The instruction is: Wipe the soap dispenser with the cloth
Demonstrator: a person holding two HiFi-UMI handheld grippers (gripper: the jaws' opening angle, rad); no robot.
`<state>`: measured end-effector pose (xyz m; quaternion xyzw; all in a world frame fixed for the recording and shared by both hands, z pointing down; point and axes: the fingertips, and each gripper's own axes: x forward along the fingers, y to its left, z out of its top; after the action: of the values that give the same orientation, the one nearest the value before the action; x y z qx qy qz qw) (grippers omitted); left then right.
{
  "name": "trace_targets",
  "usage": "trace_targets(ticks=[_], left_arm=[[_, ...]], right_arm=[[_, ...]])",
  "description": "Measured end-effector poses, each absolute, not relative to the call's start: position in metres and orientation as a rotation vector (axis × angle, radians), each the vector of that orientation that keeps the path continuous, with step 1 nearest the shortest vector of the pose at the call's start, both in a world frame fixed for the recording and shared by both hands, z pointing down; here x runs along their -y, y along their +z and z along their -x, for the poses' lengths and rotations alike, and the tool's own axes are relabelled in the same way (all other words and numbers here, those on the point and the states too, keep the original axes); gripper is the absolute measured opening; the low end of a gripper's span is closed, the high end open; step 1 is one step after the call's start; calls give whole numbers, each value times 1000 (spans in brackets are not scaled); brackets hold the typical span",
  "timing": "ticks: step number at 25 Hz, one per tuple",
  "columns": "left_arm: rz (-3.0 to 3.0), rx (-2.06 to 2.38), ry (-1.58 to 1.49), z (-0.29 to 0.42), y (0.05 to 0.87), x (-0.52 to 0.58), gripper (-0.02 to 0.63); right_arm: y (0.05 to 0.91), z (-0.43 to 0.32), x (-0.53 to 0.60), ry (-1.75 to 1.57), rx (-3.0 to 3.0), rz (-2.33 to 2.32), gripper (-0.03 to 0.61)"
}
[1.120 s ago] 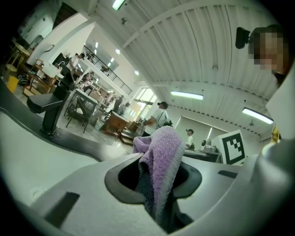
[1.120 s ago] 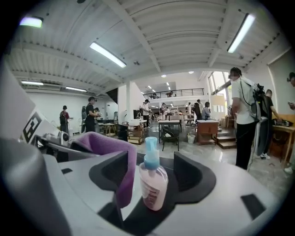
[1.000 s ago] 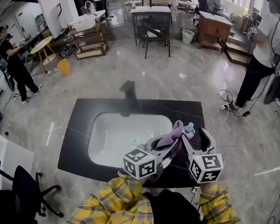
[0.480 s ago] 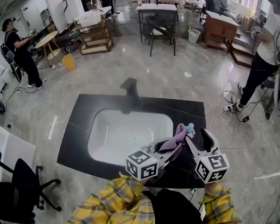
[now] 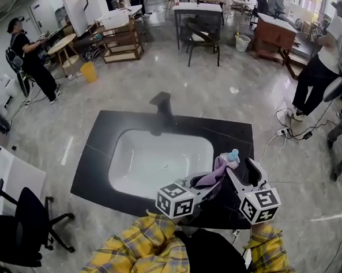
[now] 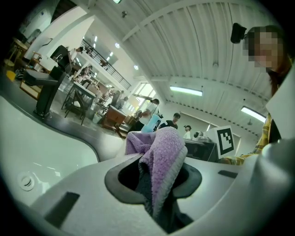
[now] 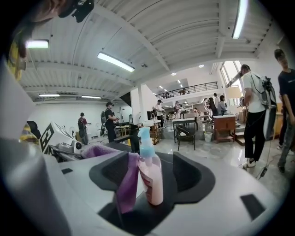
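Note:
The soap dispenser (image 7: 150, 177), a pink bottle with a blue pump (image 5: 234, 154), stands upright between the jaws of my right gripper (image 7: 150, 196), which is shut on it. The right gripper (image 5: 240, 168) holds it above the front right corner of the black counter (image 5: 97, 155). My left gripper (image 6: 161, 184) is shut on a purple cloth (image 6: 161, 159). In the head view the left gripper (image 5: 211, 182) comes in from the left, and the cloth (image 5: 215, 172) lies against the bottle's left side. The cloth (image 7: 123, 184) hangs beside the bottle in the right gripper view.
A white sink basin (image 5: 161, 159) is set in the counter, with a dark faucet (image 5: 163, 107) at its far edge. An office chair (image 5: 23, 228) stands at the left. Cables and a power strip (image 5: 283, 133) lie on the floor at the right. Several people stand around the room.
The head camera has drifted a little, so the counter sits slightly lower in view. Both grippers keep their hold, and the cloth stays against the bottle.

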<state>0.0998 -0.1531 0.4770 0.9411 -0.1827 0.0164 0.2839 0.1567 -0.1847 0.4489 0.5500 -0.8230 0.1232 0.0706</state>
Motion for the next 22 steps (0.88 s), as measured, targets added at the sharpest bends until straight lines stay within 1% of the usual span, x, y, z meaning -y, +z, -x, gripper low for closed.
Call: trace_targets(ticks=[8,15,22], left_arm=[[-2449,445,191,-102,509,145,87],[-2438,454,219,-97,511,151,87],[-2450,510,199,-80,503,154,89]], right_arm=[[450,-151,183,313,2553,-1495,273],[452,-152,196,182,2581,-1272,273],[443,-139,204,133,2710,-895,273]])
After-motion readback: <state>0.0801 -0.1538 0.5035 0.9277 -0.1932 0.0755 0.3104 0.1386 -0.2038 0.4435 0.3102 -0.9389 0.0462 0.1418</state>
